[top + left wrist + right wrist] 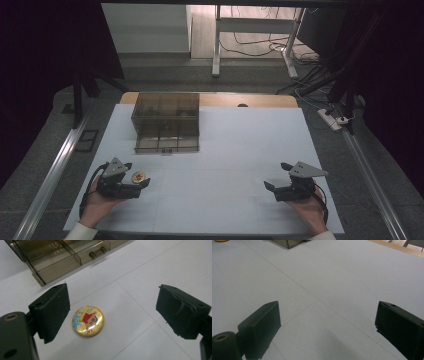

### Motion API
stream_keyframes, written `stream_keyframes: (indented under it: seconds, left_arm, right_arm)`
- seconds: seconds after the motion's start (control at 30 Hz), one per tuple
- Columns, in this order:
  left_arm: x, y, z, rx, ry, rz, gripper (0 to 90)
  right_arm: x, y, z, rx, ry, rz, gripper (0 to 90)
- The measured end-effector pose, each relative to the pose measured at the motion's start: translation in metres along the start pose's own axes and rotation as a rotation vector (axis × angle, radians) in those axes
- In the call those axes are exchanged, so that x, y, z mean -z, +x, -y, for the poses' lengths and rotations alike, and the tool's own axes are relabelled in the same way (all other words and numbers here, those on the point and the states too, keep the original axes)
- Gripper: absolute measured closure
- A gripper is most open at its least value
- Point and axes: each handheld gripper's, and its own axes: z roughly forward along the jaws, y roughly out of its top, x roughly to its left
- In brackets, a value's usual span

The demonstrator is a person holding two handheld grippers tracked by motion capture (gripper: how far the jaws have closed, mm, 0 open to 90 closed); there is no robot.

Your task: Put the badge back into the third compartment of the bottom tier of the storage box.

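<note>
Round badge (88, 320): yellow, cartoon figure printed on its face, lying flat on the white table (225, 150), near the front left, between the spread jaws of the left gripper (139, 179) but touching neither. Left gripper: held in the left hand (97, 200), jaws wide apart, grasping nothing. Drawer box (166, 121): smoky clear plastic, several compartments, standing farther back on the table, well apart from the badge. Right gripper (276, 176): held in the right hand (312, 212) at front right, jaws wide apart over bare table, empty.
</note>
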Motion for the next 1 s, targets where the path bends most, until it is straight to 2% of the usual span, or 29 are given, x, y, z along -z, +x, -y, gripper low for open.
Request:
stream_keyframes:
  seconds: [0.3,0.5,1.0]
  left_arm:
    - [-0.001,0.003,-0.011,-0.007,0.005,-0.003,12.5]
    - [-0.005,0.007,-0.019,0.005,0.018,-0.003,13.3]
    - [-0.018,0.017,-0.026,0.015,0.086,-0.008,14.0]
  right_arm:
    - [-0.002,0.002,0.0,0.002,0.0,-0.004,6.0]
    - [-0.003,0.004,0.001,0.009,0.017,0.001,6.4]
    - [-0.011,0.005,-0.001,0.016,0.033,-0.005,6.4]
